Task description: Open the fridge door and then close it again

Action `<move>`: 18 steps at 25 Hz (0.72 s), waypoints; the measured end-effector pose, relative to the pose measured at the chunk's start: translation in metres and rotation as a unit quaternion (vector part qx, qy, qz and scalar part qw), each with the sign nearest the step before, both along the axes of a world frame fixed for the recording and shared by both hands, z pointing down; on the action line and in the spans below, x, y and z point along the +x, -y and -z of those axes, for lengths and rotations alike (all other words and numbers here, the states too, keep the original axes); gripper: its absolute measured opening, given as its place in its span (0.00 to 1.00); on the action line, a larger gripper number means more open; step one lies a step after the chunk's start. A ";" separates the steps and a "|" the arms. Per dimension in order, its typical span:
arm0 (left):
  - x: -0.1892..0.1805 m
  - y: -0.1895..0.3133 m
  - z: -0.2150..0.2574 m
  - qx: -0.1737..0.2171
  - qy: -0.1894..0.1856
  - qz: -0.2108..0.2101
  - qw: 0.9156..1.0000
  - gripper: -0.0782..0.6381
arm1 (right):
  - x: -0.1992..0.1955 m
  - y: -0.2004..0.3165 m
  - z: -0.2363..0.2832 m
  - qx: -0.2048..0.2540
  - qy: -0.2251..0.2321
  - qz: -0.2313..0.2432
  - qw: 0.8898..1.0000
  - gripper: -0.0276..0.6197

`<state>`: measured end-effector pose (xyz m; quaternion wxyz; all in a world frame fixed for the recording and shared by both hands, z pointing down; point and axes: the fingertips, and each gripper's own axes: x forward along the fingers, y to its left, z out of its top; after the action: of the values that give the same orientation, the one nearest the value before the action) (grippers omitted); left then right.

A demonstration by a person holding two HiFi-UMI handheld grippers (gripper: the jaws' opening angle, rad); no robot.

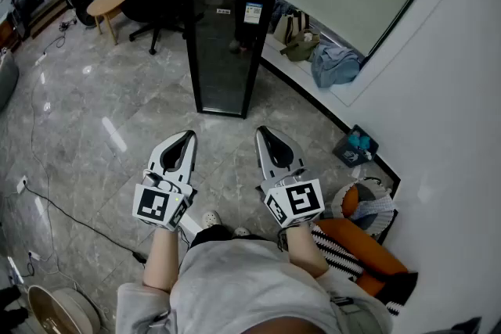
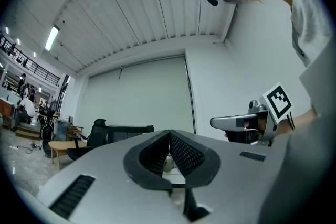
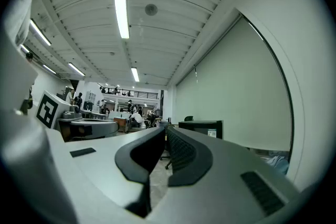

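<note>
Black-framed, the tall glass-door fridge (image 1: 227, 43) is found upright at the floor's (image 1: 117, 113) far edge, door shut, straight ahead of both claws and well apart. The left claw (image 1: 185, 141) and right claw (image 1: 266, 135) are closed, empty and about equally near.

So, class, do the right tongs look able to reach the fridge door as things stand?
Probably not from here: the right tongs hang well short of the fridge door. Only bare floor lies between, so stepping forward should do.
</note>
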<state>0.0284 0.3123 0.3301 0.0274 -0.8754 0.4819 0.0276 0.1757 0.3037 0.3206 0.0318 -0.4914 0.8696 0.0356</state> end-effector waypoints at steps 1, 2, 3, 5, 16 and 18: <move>-0.002 0.001 0.001 0.002 -0.001 -0.001 1.000 0.13 | -0.002 0.001 0.001 0.001 0.000 0.000 1.000 0.08; -0.004 0.001 0.002 0.004 -0.002 -0.001 1.000 0.13 | -0.004 0.001 0.001 0.002 -0.001 0.001 1.000 0.08; -0.005 0.002 0.003 0.006 -0.004 -0.001 1.000 0.13 | -0.006 0.002 0.001 0.003 -0.001 0.001 1.000 0.08; -0.009 0.004 0.005 0.011 -0.008 0.000 1.000 0.13 | -0.011 0.003 0.001 0.004 -0.002 0.003 1.000 0.08; -0.034 0.030 0.004 0.011 0.004 -0.006 1.000 0.13 | -0.036 0.032 0.002 0.010 -0.002 -0.006 1.000 0.08; -0.040 0.037 0.005 0.014 0.004 -0.008 1.000 0.13 | -0.041 0.038 0.003 0.010 0.001 -0.006 1.000 0.08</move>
<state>-0.0112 0.2749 0.3256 0.0412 -0.8789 0.4742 0.0311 0.1343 0.2654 0.3177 0.0379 -0.4961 0.8663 0.0442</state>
